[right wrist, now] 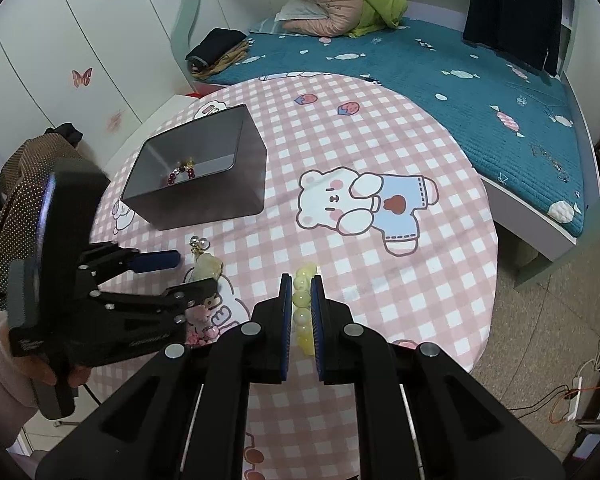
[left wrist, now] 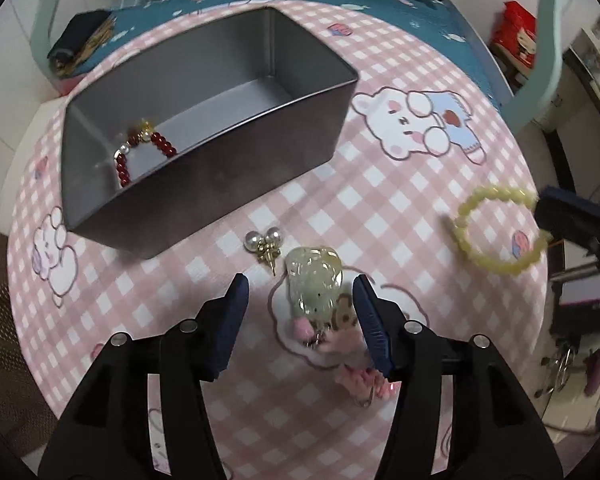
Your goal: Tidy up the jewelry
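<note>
Yellow bead bracelet (right wrist: 302, 308): clamped between the blue pads of the right claw (right wrist: 302, 300), lifted off the pink checked surface (right wrist: 380, 280); in the left wrist view it hangs as an open loop at about 3 o'clock, gripped on one side only. Risk: the round beads could roll out of the narrow pinch, or the free loop could swing and catch the rim of the grey tin box (left wrist: 204, 128) on the way over. Jade-green pendant (left wrist: 314, 284): lying flat on the surface at 6 o'clock of the box, between the spread pads of the left claw (left wrist: 300, 296), which is released and grasping nothing. Risk: smooth, rounded stone; a closing pinch may squirt it sideways into the pearl earrings (left wrist: 266, 242) just beside it at its 10 o'clock, or drag the pink charm string (left wrist: 340, 344) trailing from its near end. Red bead bracelet (left wrist: 140, 152): already inside the box, in its 8 o'clock corner. Risk, general: the two claws work near each other and could collide while heading for the same box
</note>
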### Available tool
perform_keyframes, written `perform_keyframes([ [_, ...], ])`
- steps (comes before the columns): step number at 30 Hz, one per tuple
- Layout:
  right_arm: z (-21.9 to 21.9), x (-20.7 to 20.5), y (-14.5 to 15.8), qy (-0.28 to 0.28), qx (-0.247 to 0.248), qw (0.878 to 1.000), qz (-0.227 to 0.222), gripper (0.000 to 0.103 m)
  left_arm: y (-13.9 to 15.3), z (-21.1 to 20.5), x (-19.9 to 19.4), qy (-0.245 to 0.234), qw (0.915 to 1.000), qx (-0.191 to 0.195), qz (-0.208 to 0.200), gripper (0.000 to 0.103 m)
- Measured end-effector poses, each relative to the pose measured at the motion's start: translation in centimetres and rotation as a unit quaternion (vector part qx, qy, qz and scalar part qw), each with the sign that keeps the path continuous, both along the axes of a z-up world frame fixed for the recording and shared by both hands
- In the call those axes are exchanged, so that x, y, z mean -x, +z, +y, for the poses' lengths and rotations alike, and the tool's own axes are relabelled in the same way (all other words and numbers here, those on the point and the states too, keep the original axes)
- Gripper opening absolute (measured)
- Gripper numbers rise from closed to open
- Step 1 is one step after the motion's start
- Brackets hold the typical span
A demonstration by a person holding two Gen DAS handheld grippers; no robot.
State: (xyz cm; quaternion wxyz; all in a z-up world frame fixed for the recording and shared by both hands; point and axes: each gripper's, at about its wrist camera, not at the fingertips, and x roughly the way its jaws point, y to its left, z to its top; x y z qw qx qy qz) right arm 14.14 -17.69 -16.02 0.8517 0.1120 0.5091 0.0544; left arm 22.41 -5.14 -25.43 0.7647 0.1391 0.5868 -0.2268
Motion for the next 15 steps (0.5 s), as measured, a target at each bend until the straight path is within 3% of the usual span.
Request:
perform_keyframes([
  [3, -0.2, -0.1, -0.2, -0.003, 0.000, 1.000, 0.002, 0.008, -0.2, -0.9, -0.2, 0.003, 0.9994, -0.027, -0.022, 0.042],
  [5, -0.3, -0.1, -0.2, -0.006, 0.000, 1.000, 0.003, 0.008, -0.1, -1.0, -0.4, 0.010, 0.9997, -0.017, -0.016, 0.030],
  [15, -0.6, -0.8, 0.4, -0.010, -0.002, 1.000, -0.008, 0.008, 1.0, 0.6, -0.4, 0.018, 0.9998, -0.004, -0.010, 0.030],
])
